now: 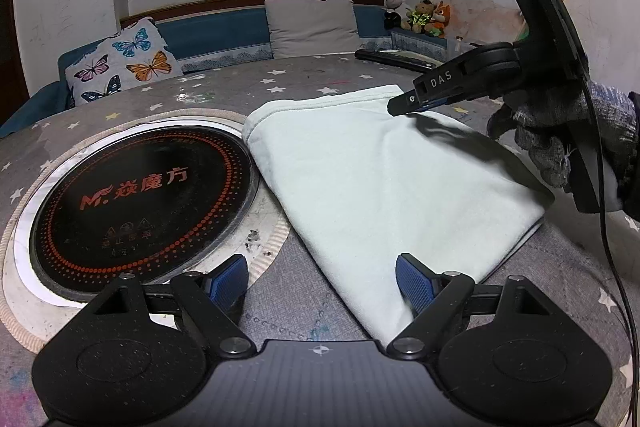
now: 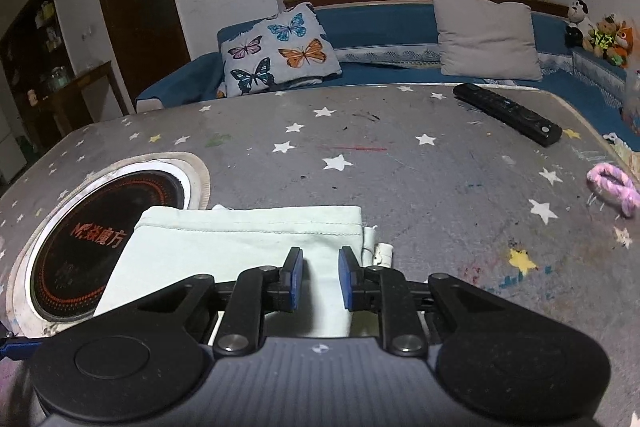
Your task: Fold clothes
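A pale mint cloth [image 1: 380,187] lies folded flat on the grey star-print table [image 1: 280,307], beside the round hob. My left gripper [image 1: 322,277] stands wide open at the cloth's near corner, with its right pad [image 1: 414,279] over the fabric and its left pad over bare table. A gloved hand [image 1: 560,131] holds my right gripper [image 1: 402,105], whose tips hover just over the cloth's far right part and cast a shadow on it. In the right wrist view the right gripper [image 2: 321,267] has its jaws close together with a small gap. The cloth [image 2: 240,243] lies flat beneath them, not pinched.
A black round hob [image 1: 144,203] is set into the table left of the cloth. A black remote [image 2: 508,115] lies far right, and a pink twisted band [image 2: 612,187] sits at the right edge. A blue sofa with a butterfly cushion [image 2: 276,51] stands behind the table.
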Demonstrator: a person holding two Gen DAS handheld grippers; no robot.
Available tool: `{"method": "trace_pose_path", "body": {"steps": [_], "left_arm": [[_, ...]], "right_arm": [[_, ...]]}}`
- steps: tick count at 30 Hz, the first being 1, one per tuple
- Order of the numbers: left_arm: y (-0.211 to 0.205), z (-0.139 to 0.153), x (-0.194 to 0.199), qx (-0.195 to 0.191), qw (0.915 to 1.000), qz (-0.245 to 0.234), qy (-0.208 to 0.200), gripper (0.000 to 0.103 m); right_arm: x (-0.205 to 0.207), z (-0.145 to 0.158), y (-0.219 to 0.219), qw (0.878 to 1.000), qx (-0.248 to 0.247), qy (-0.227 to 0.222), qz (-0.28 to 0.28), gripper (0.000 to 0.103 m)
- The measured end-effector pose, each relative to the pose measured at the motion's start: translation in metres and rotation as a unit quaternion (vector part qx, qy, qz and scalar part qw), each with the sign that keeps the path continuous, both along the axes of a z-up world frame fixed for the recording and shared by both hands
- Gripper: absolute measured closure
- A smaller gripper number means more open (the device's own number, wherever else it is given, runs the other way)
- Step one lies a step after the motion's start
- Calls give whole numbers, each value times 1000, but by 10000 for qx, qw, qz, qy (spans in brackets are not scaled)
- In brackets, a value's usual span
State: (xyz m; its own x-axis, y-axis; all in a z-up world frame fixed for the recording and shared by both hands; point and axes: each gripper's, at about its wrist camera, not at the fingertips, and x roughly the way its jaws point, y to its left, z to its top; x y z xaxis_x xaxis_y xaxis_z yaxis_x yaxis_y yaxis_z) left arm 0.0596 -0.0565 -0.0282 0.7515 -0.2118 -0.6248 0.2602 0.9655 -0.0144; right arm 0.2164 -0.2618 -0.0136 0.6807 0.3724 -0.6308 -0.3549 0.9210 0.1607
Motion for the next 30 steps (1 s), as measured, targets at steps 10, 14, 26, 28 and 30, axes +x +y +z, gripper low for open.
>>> {"method": "trace_pose_path", "body": {"steps": [10, 14, 26, 28, 30], "left_arm": [[0, 0, -1, -8, 10000, 1, 1, 19], [-1, 1, -1, -15, 10000, 0, 4, 19], [1, 1, -4, -47, 10000, -35, -21, 19], [1, 1, -4, -50, 10000, -40, -24, 19], [0, 1, -4, -51, 10000, -41, -25, 19]], "right_arm": [[-9, 21, 22, 9989, 133, -94, 448, 75], [-20, 25, 46, 9950, 11, -123, 990, 71], [-18, 9, 119, 9831, -682, -214, 1687, 71], [-14, 6, 125, 9828, -725, -213, 1684, 71], [-10, 0, 131, 9822, -840, -178, 1672, 71]]}}
